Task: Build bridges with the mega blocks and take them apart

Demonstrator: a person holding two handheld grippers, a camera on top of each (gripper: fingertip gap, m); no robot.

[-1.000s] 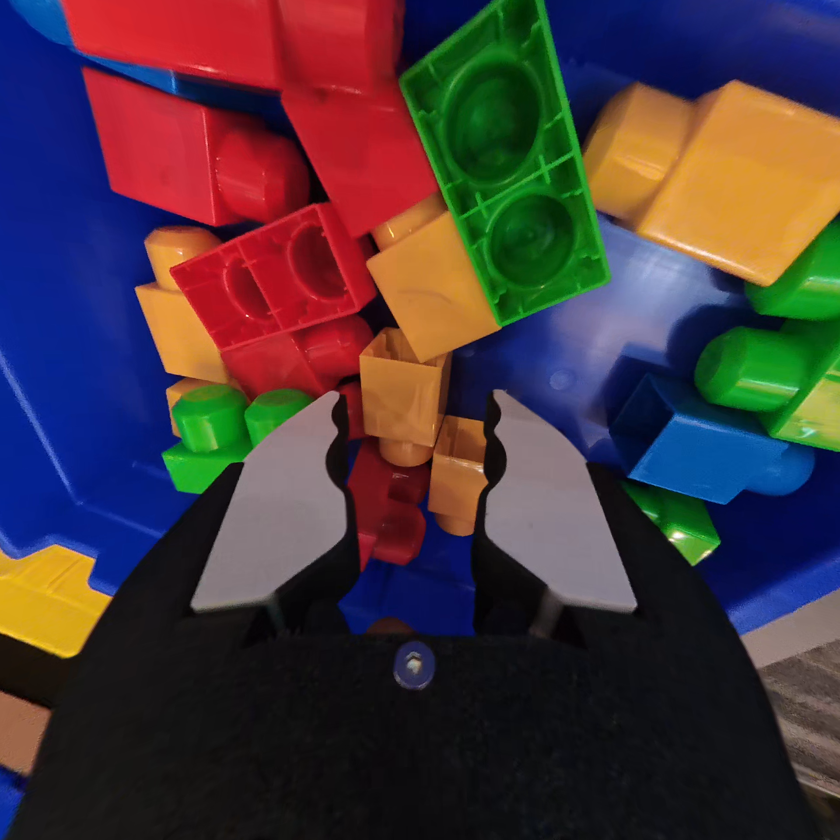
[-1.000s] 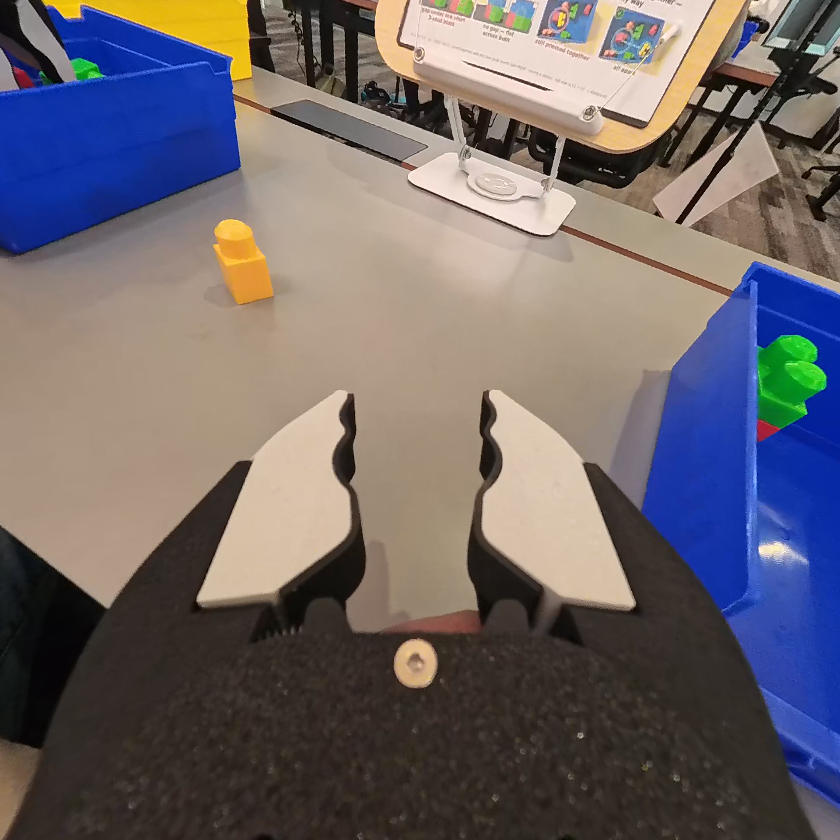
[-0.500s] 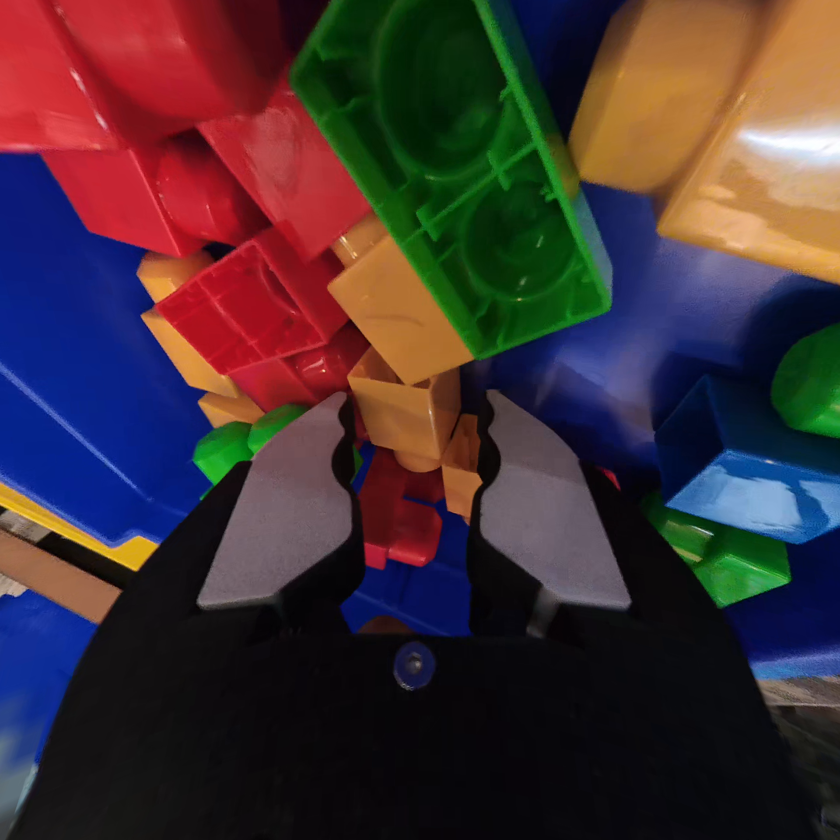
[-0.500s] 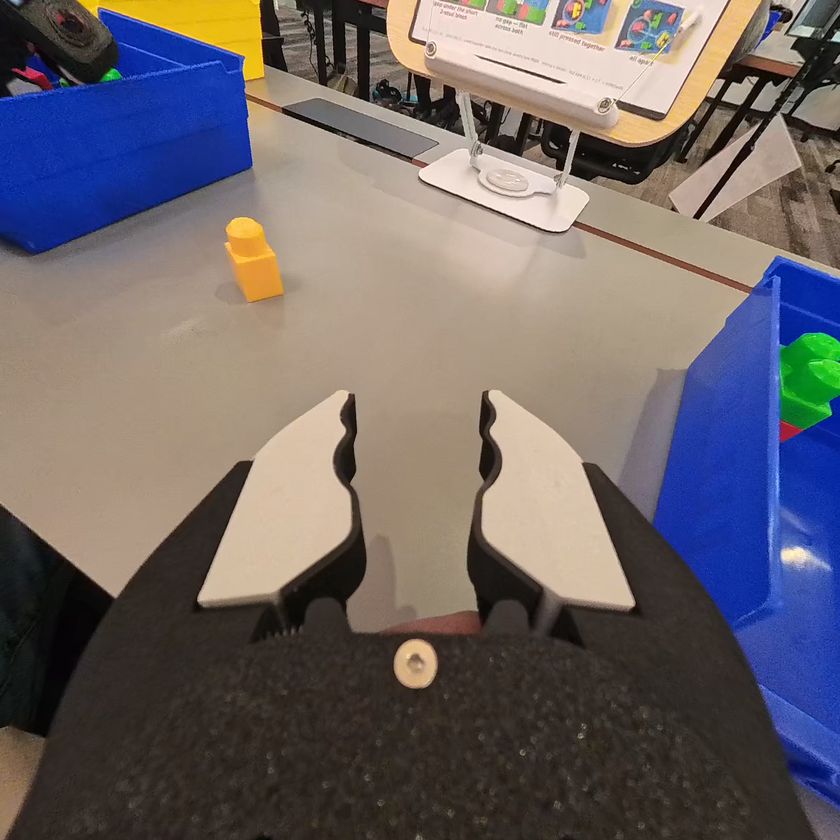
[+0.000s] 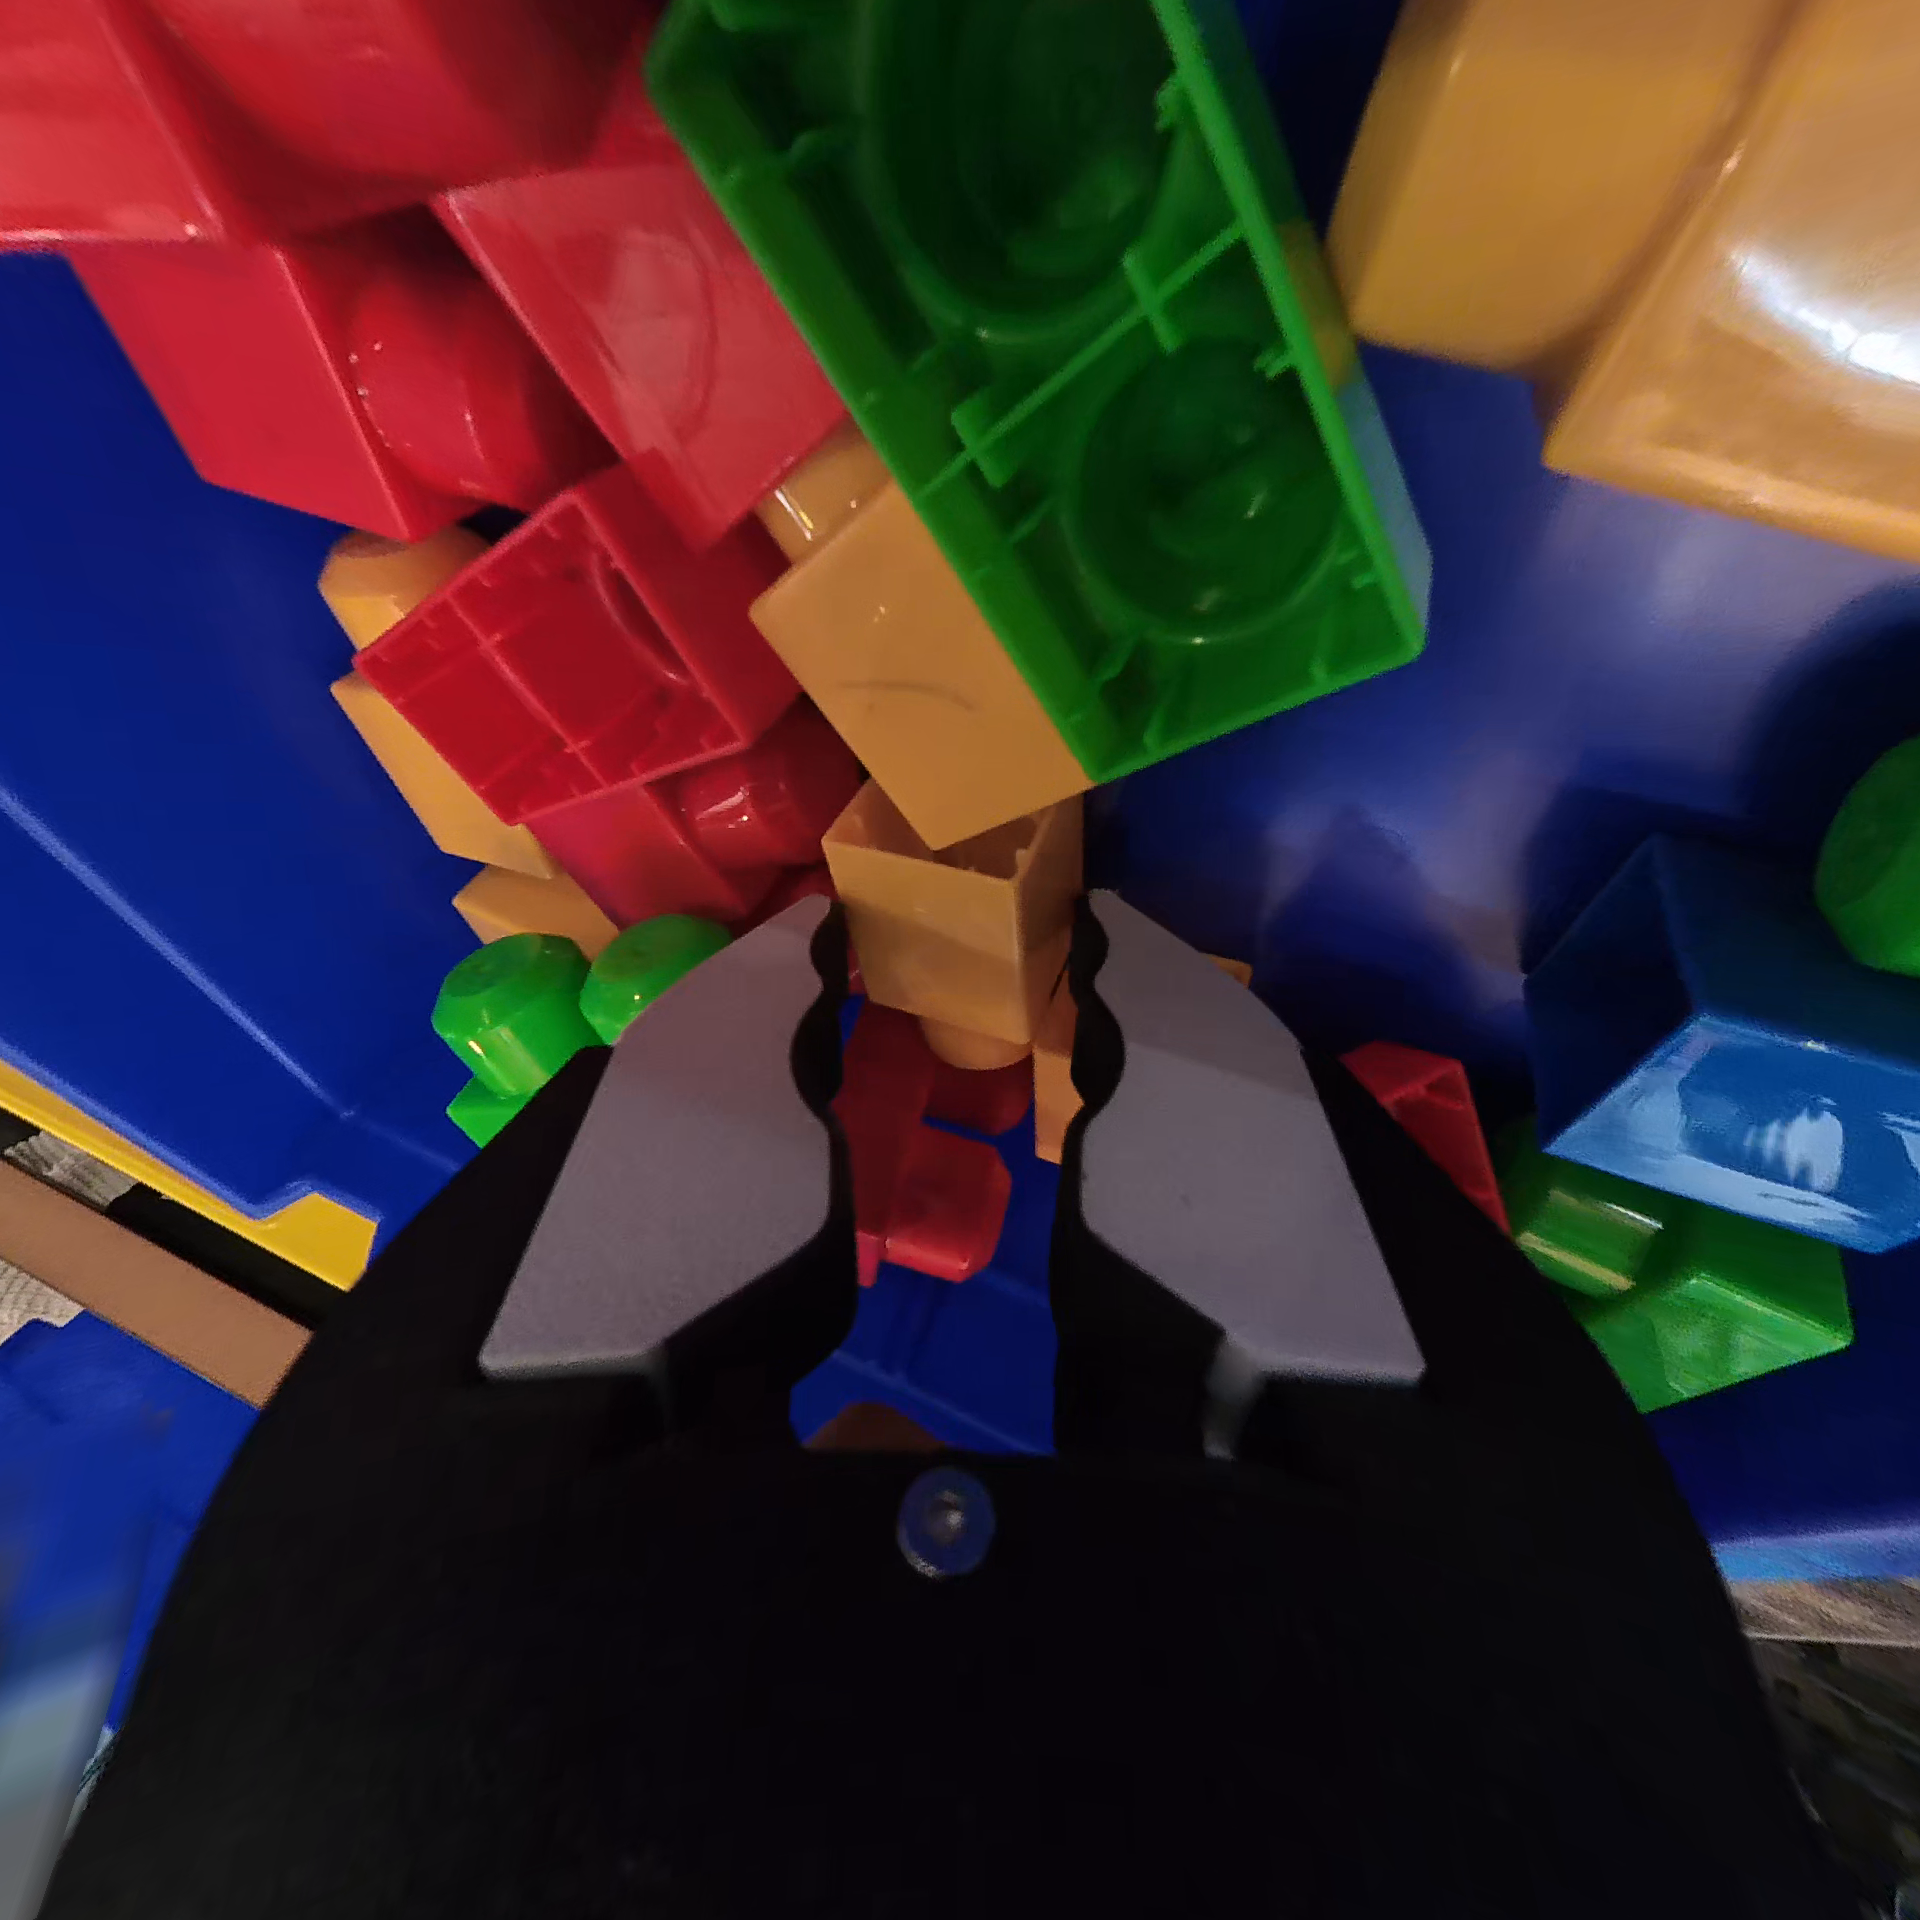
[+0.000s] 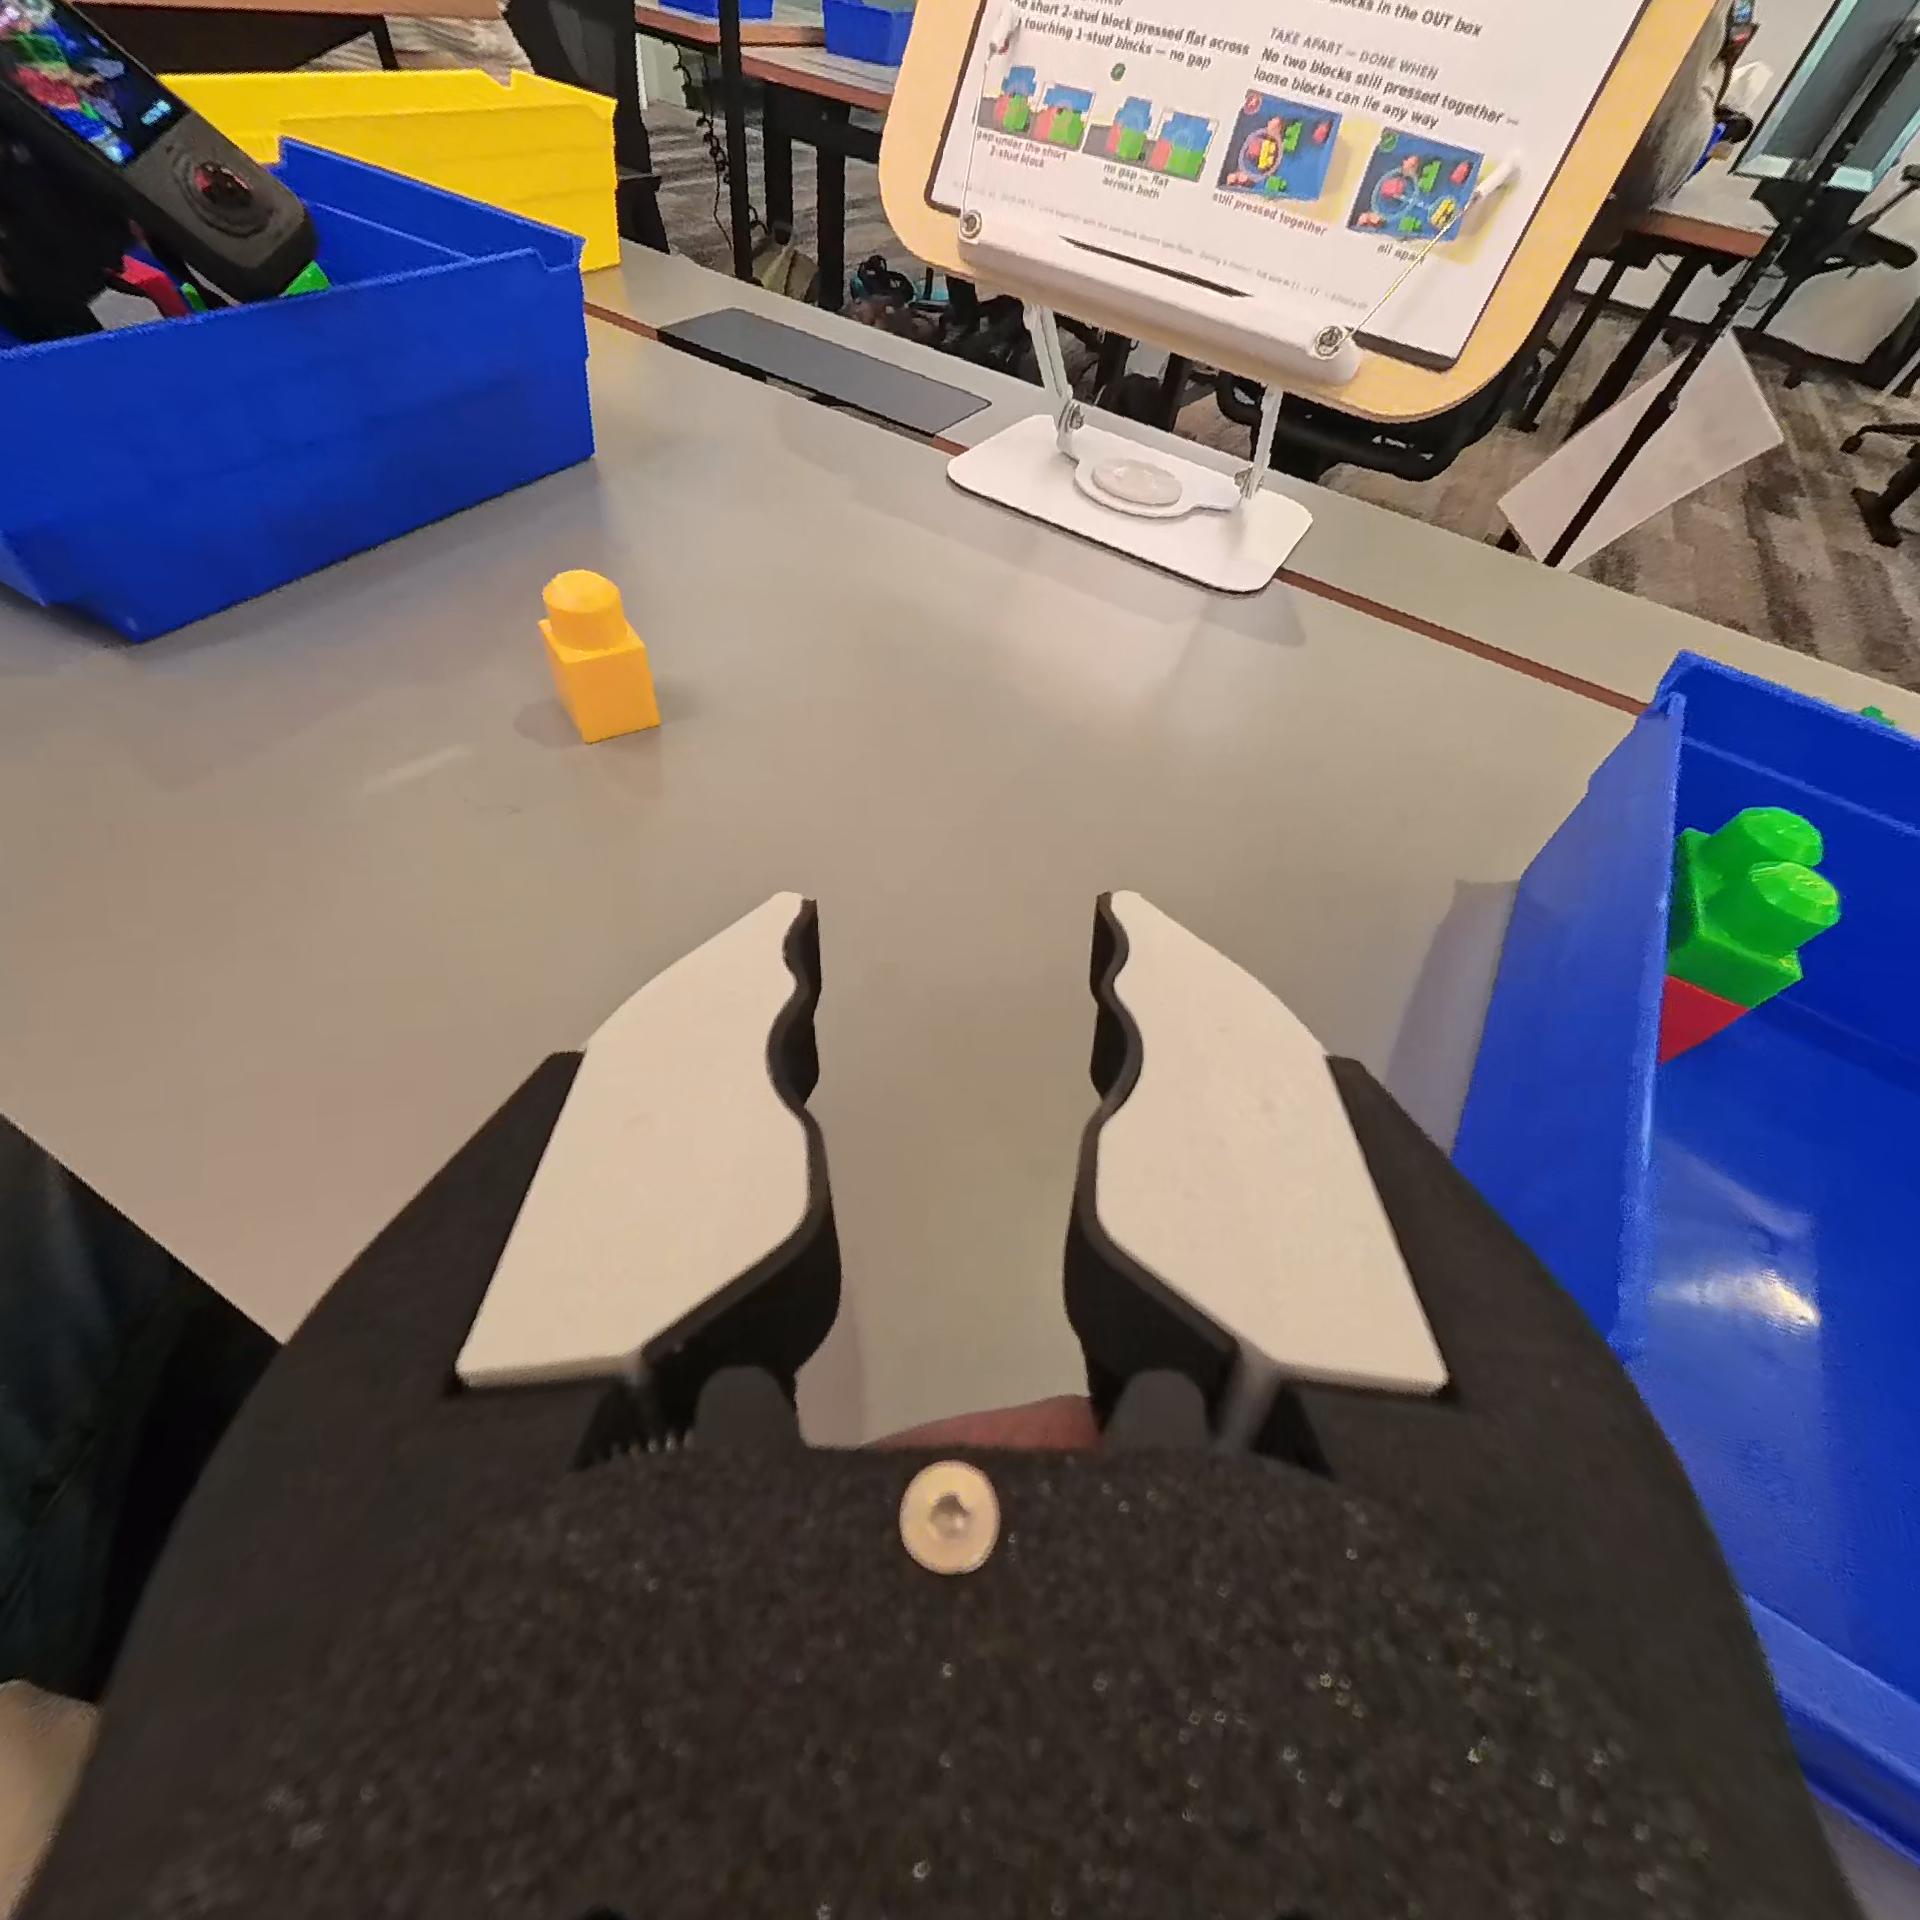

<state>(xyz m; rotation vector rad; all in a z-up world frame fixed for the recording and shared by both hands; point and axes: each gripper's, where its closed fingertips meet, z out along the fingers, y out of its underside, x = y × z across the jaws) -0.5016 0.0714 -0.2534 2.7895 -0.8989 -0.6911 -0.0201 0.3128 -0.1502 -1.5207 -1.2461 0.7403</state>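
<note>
Blue bin (image 5: 156,727) crowded; left gripper (image 5: 951,925) apparently pinching orange block (image 5: 951,940) (blurred).

Block (image 6: 597,665) on table (image 6: 935,748) (bins (image 6: 291,416) flanking).

Grey table (image 6: 935,779), patterned carpet (image 6: 1683,561) beyond

— What do we see past the grey tabletop (image 6: 935,790)?

— We see a tilted wooden board carrying a printed instruction sheet (image 6: 1226,156), propped on a white metal stand (image 6: 1132,499) near the far edge.

— And to its left?

— We find a flat black rectangular pad (image 6: 821,358) lying on the table, and a yellow plastic bin (image 6: 457,135) farther back. Beyond, patterned carpet (image 6: 1683,551) and black chair legs (image 6: 1881,457).
</note>
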